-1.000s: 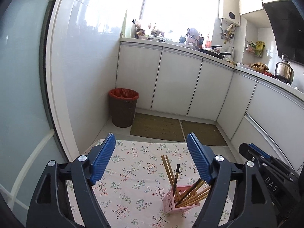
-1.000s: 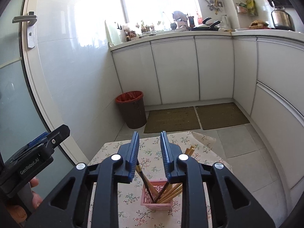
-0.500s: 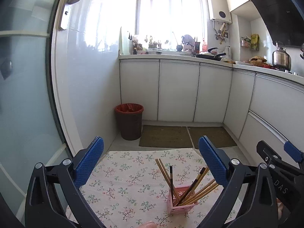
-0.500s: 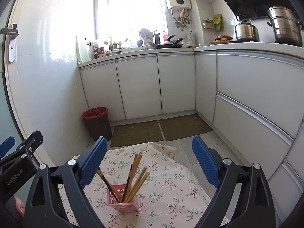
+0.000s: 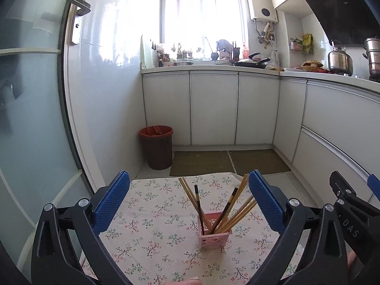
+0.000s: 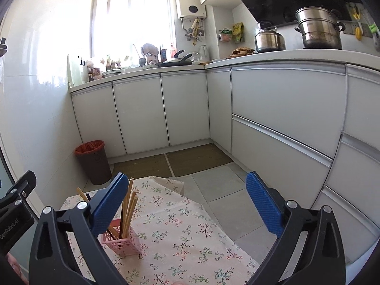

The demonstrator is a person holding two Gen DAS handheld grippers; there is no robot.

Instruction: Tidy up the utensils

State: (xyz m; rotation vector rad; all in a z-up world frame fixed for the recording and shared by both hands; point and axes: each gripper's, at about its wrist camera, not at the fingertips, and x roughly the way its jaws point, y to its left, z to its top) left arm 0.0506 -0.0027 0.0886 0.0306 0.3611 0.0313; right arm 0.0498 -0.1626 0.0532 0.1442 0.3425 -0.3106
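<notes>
Chopsticks (image 5: pixel 215 210), tan and dark, splay from a pink basket (image 5: pixel 215 235); both tools gape wide, empty.

The table (image 5: pixel 147 216) is covered w/ a floral tablecloth (image 5: pixel 166 249); on it stands a pink basket (image 5: pixel 215 236) w/ chopsticks (image 5: pixel 237 213) upright inside, leaning apart.

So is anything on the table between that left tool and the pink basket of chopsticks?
Nothing visible. The left tool is open and empty, and only bare flowered cloth lies before the basket holding the chopsticks.
</notes>
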